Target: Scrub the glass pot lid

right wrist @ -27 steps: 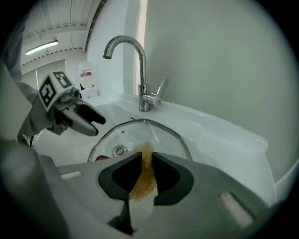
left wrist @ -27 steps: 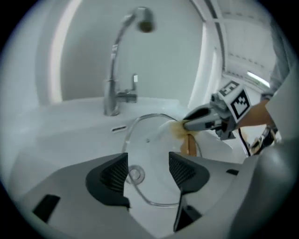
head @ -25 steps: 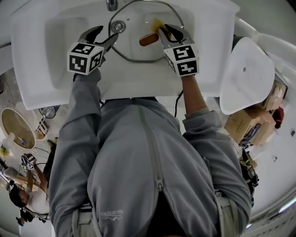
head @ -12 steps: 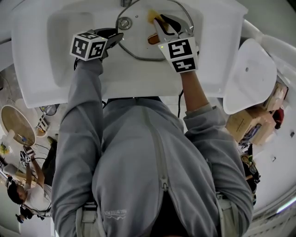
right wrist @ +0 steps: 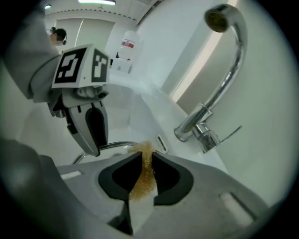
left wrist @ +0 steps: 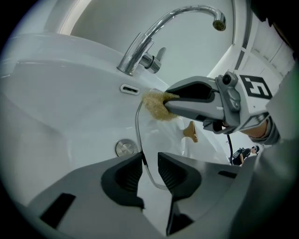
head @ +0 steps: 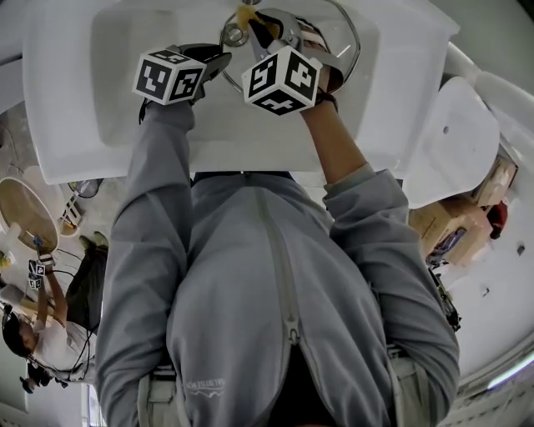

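The glass pot lid [head: 354, 47] lies in the white sink [head: 125, 92], its brown knob [left wrist: 190, 131] facing up. My left gripper [left wrist: 149, 163] has just been closing on the lid's steel rim [left wrist: 139, 140], which runs between the pads and lies against the left one. In the head view this gripper [head: 215, 60] is at the lid's near left edge. My right gripper [right wrist: 145, 161] is shut on a yellow-brown scrubbing sponge [right wrist: 141, 179]. It holds the sponge [left wrist: 156, 105] on the lid's far left rim, close below the faucet. The right gripper [head: 253, 23] partly hides the lid from above.
A chrome faucet [left wrist: 174, 22] arches over the basin, with an overflow slot [left wrist: 129, 88] and a round drain [left wrist: 125, 148] beneath it. A white bottle [right wrist: 126, 50] stands on the sink's far ledge. Right of the sink are a white seat-shaped object [head: 450, 138] and a cardboard box [head: 444, 235].
The right gripper has swept left across the lid with the sponge and rolled, its cube now beside the left one. The left gripper's jaws have closed around the lid's rim.
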Demonstrator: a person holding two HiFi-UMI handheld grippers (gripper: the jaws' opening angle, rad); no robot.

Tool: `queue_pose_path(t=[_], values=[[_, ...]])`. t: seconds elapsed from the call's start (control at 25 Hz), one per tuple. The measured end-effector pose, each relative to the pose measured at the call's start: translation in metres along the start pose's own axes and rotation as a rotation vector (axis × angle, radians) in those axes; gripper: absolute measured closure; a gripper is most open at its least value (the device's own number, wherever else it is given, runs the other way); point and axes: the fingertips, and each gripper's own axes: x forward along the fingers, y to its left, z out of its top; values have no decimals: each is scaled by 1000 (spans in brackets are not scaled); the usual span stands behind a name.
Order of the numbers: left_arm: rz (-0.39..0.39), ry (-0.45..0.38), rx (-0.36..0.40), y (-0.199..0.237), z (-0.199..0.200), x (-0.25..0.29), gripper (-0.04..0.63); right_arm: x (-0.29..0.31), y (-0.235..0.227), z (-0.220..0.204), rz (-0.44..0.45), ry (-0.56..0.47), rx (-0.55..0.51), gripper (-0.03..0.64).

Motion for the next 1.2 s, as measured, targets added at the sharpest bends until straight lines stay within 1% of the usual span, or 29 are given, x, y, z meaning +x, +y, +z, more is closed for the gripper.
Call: queue_pose_path(t=[0.12, 0.24, 0.4, 0.48, 0.68, 0.8, 0.88, 1.0, 1.12, 1.2], values=[[6, 2, -13, 2, -1, 1, 495, 1, 28, -5, 33, 42, -71, 548], [6, 0, -24, 4, -1, 1, 499, -1, 56, -13, 70, 89, -121, 548], [9, 3, -27, 6, -2, 2, 502, -6, 84, -26, 103, 142, -118, 551], [10, 4, -30, 5, -3, 2, 503, -10, 94, -32, 115, 161, -133, 552], [15, 4, -41, 5, -3, 1, 505, -15, 119, -43, 153, 192, -239, 554], [16, 2, -47, 5, -3, 1, 506, -19, 148, -57, 212, 219, -332, 554], [17, 1, -49, 5, -2, 0, 506, -21, 164, -67, 248, 235, -358, 554], [14, 1, -46, 5, -1, 1, 509, -22, 164, -70, 247, 239, -353, 554], [12, -1, -44, 5, -1, 0, 509, -23, 143, -62, 194, 233, -318, 554], [9, -4, -48, 5, -1, -1, 511, -27, 121, -53, 149, 223, -272, 554]])
